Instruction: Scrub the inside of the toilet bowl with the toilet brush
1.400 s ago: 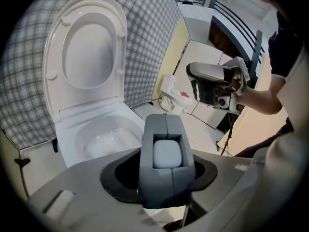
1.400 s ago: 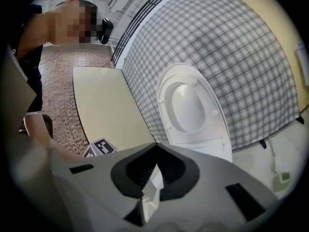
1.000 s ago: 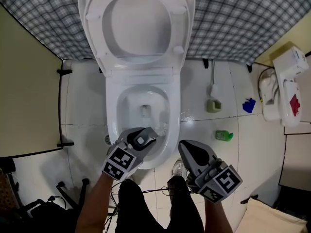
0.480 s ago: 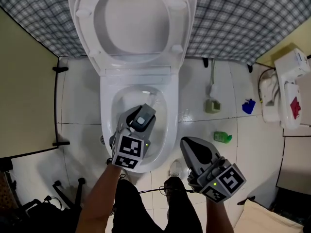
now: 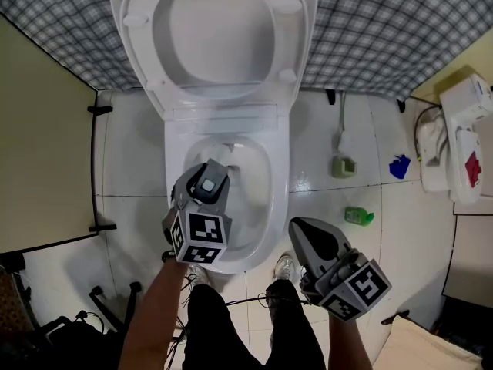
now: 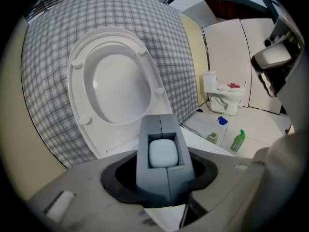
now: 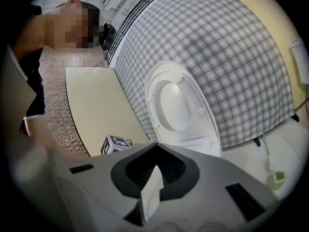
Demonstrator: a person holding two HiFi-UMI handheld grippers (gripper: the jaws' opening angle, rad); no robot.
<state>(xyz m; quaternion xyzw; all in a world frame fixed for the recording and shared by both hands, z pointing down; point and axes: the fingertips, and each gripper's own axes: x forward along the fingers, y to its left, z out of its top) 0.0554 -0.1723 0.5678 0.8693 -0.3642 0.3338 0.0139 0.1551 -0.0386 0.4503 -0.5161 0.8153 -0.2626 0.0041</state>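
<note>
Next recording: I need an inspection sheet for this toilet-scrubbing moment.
Surface: white floor tiles.
Job's things: toilet bowl, seat raised; toilet brush gripped by its handle.
Clutter: green bottle, blue item, pale green holder on the floor.
Grippers: left gripper over the bowl, claw shut on the brush; right gripper beside it, claw closed, empty.
Cables: black cable by the person's shoe.
Surroundings: checked cloth, beige panel, white unit.
</note>
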